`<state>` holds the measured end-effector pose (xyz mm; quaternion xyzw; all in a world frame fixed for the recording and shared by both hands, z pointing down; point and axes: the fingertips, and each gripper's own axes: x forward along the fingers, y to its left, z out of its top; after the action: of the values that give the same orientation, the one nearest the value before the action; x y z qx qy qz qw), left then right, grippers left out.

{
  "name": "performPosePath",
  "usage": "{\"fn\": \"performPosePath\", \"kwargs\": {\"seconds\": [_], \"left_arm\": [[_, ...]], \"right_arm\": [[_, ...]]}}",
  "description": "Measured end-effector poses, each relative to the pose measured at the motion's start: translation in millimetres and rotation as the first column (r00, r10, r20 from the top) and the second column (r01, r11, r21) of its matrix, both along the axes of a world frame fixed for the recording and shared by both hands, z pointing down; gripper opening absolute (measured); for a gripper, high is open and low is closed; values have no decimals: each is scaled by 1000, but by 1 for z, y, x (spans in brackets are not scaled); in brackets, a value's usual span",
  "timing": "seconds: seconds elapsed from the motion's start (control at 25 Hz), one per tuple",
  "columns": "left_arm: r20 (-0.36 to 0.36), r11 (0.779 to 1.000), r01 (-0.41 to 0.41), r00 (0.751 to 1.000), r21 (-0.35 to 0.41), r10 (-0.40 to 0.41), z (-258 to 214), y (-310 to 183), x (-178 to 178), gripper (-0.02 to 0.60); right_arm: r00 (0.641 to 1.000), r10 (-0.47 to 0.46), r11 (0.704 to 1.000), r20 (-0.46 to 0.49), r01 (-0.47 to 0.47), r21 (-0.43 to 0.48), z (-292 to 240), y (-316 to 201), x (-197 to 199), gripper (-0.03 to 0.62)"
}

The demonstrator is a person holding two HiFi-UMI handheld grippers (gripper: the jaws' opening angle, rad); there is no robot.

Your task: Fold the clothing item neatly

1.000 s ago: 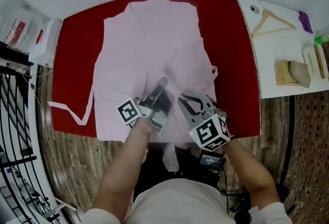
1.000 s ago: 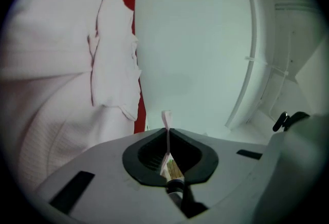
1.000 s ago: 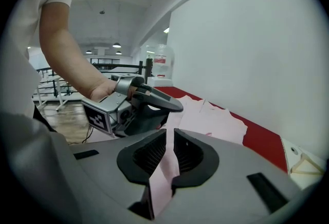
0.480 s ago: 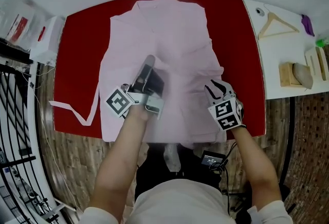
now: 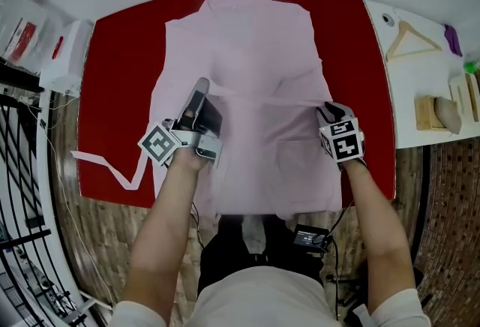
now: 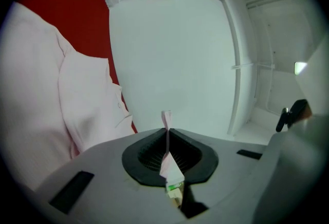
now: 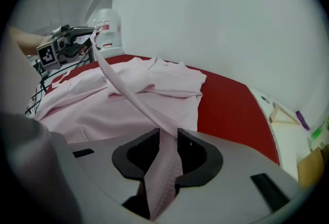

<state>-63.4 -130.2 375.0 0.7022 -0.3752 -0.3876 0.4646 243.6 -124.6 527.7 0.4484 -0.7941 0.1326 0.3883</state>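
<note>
Belt (image 7: 132, 100) taut across robe (image 5: 247, 40); hanger (image 5: 409, 39) on R side table (image 5: 420, 82), bags (image 5: 26, 33) L.

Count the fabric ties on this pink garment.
2. One pink fabric tie runs from the shut left gripper to the right gripper, whose jaws have just opened around it; the other tie trails off the pink garment's left side across the red table. Others may be hidden.

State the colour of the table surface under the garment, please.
The table surface is red; head view shows it best.
</note>
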Motion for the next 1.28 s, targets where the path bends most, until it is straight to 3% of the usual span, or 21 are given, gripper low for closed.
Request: {"fn": "performPosePath", "kwargs": {"seconds": [0.16, 0.32, 0.56, 0.72, 0.8, 0.92, 1.12, 1.28], "left_arm": [[137, 998, -66, 988, -18, 68, 36, 9, -10, 12], [253, 986, -155, 953, -60, 165, 75, 20, -25, 12], [304, 957, -209, 916, -199, 263, 111, 49, -54, 58], [362, 946, -245, 880, -213, 309, 111, 71, -65, 63], [382, 947, -236, 872, -220, 306, 111, 78, -74, 63], [382, 953, -211, 880, -216, 282, 104, 82, -84, 63], [382, 959, -214, 883, -187, 272, 83, 88, -78, 62], [421, 980, -129, 889, -149, 181, 57, 106, -83, 63]], "right_arm": [[997, -41, 998, -71, 39, -39, 16, 6, -5, 109], [1000, -13, 999, -24, 12, -48, 16, 4, -2, 100], [1000, 21, 998, 1, -21, -55, 16, 4, -1, 100], [1000, 29, 998, 5, -29, -51, 16, 5, 0, 98], [999, 31, 998, 9, -31, -51, 16, 5, 0, 98], [999, 37, 998, 18, -36, -46, 16, 4, 0, 98], [998, 52, 998, 40, -50, -41, 16, 4, 1, 100], [996, 49, 999, 80, -49, 1, -1, 3, -2, 106]]}}
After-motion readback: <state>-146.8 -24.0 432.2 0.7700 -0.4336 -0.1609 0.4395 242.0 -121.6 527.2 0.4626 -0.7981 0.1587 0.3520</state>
